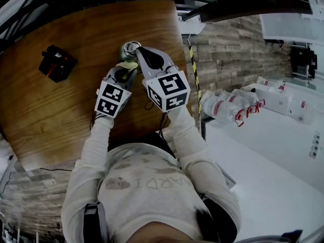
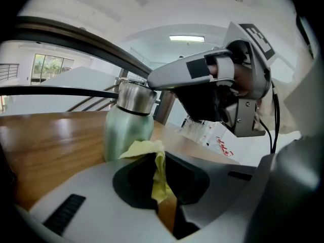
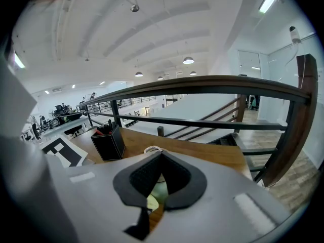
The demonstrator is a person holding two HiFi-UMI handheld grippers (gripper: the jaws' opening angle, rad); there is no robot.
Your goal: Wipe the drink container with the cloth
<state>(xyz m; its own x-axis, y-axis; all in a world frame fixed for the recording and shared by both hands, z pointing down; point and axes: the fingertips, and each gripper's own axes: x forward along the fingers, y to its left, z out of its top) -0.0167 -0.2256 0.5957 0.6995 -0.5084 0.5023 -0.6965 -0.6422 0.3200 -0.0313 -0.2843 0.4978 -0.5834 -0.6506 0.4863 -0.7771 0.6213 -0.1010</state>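
Observation:
A pale green drink bottle [image 1: 127,49] with a steel cap stands upright near the far edge of the wooden table [image 1: 61,115]. In the left gripper view the bottle [image 2: 127,128] rises just beyond the jaws. My left gripper [image 2: 157,153] is shut on a yellow cloth [image 2: 156,168], whose bunched end lies against the bottle's lower side. In the head view the left gripper [image 1: 126,70] sits just on the near side of the bottle. My right gripper [image 1: 137,49] comes down from above, jaws shut at the bottle's cap. In the right gripper view, the right gripper [image 3: 160,154] shows green bottle [image 3: 161,189] under its pads.
A black pen holder [image 1: 57,63] stands on the table's left part, also in the right gripper view as the pen holder [image 3: 108,142]. A dark railing [image 3: 202,85] runs past the table's far edge. Right of the table, packed water bottles [image 1: 228,108] lie on a white surface.

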